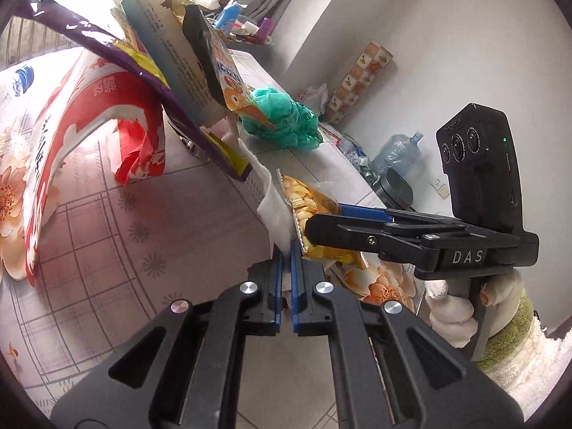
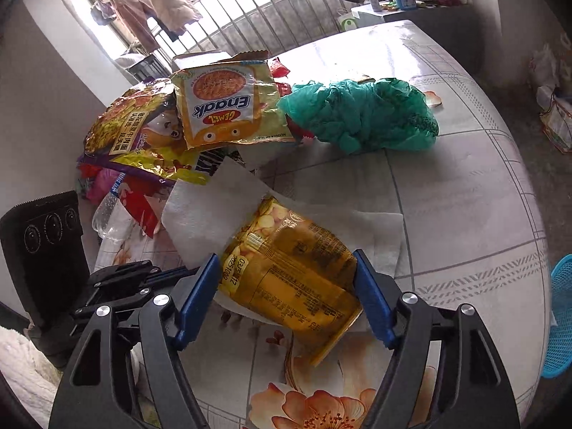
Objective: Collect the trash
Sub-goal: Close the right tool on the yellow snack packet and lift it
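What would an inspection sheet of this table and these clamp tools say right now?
Surface: round table under a floral, grid-patterned cloth.
Job's things: yellow chip bag lying on a white paper towel; Enaak noodle wrapper and a purple-edged snack bag piled behind; crumpled green plastic bag.
Clutter: red-and-white bag on the table.
Grippers: left hand-held gripper pinched on the paper towel's edge; right hand-held gripper open, fingers either side of the chip bag.
Cables: nothing seen.
Surroundings: blue mesh basket beside the table, water jug on the floor, barred window.
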{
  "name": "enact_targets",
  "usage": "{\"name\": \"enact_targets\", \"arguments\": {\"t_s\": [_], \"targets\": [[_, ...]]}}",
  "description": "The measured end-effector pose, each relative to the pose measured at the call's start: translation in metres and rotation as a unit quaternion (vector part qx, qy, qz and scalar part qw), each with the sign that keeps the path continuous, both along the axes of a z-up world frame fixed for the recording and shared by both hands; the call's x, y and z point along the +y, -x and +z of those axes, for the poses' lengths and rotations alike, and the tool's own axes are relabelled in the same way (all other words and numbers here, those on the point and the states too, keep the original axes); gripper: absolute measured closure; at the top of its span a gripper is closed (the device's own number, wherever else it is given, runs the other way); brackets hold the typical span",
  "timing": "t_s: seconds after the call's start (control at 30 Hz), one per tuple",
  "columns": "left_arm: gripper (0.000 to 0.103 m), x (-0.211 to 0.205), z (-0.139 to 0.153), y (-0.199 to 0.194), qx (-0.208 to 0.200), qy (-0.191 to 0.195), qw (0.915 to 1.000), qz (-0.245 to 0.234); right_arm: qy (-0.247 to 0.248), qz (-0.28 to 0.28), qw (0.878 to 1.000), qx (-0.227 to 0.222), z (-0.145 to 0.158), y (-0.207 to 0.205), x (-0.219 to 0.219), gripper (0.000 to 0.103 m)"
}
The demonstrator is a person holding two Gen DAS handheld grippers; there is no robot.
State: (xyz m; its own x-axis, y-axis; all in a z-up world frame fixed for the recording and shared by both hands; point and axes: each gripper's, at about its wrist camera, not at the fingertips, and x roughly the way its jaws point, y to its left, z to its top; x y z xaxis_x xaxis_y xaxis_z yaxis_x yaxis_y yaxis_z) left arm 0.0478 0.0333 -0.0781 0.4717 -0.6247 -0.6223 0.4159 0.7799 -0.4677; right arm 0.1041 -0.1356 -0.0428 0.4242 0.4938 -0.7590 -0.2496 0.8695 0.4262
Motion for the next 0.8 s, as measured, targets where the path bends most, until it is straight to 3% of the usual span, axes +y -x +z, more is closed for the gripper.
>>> {"name": "enact_targets", "arguments": {"t_s": [0.2, 0.27, 0.47, 0.8], "targets": [[0.102, 0.009, -0.004, -0.001, 0.012, -0.005, 0.9998, 0.011, -0.057, -0.04, 0.997, 0.022, -0.007, 0.008, -0.023, 0.063], [0.103, 0.013, -0.004, -0.001, 0.014, -0.009, 0.9998, 0.013, -0.066, -0.05, 0.996, 0.029, -0.009, 0.01, -0.028, 0.082], [0.103, 0.016, -0.008, 0.003, 0.017, -0.037, 0.999, 0.016, -0.131, -0.064, 0.989, 0.024, -0.004, 0.026, -0.041, 0.084], [0.103, 0.003, 0.0, 0.004, 0.0, -0.027, 0.9996, 0.0, -0.213, -0.108, 0.971, 0.02, 0.007, 0.04, -0.062, 0.098]]}}
